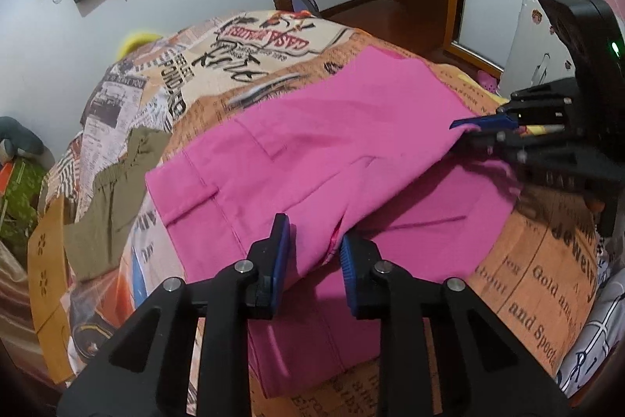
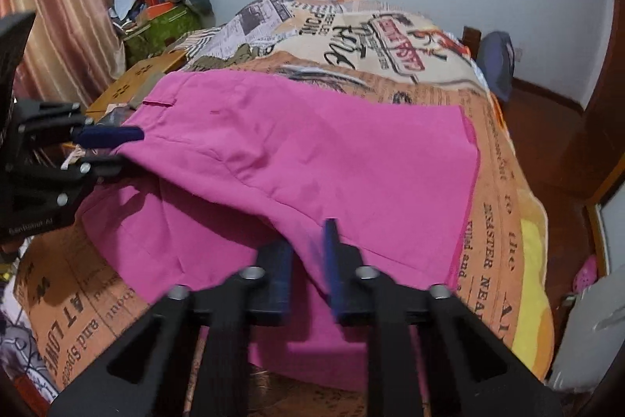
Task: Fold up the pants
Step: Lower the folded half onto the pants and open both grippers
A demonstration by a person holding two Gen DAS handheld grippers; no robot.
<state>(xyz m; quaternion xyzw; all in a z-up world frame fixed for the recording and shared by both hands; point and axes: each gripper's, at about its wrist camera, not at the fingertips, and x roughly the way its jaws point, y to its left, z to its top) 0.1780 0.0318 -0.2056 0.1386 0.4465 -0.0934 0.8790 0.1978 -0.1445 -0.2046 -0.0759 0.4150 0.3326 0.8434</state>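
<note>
The pink fabric pants [image 1: 312,151] lie across the middle of the newspaper-print bedspread [image 1: 242,53], filling the frame's centre. The olive-green garment [image 1: 113,198] lies on the bedspread at left, touching the pants' left edge. The black left gripper [image 1: 314,249] sits at bottom centre, a raised fold of the pants between its fingers. The black right gripper [image 1: 474,127] reaches in from the right edge onto the pants' right end.
</note>
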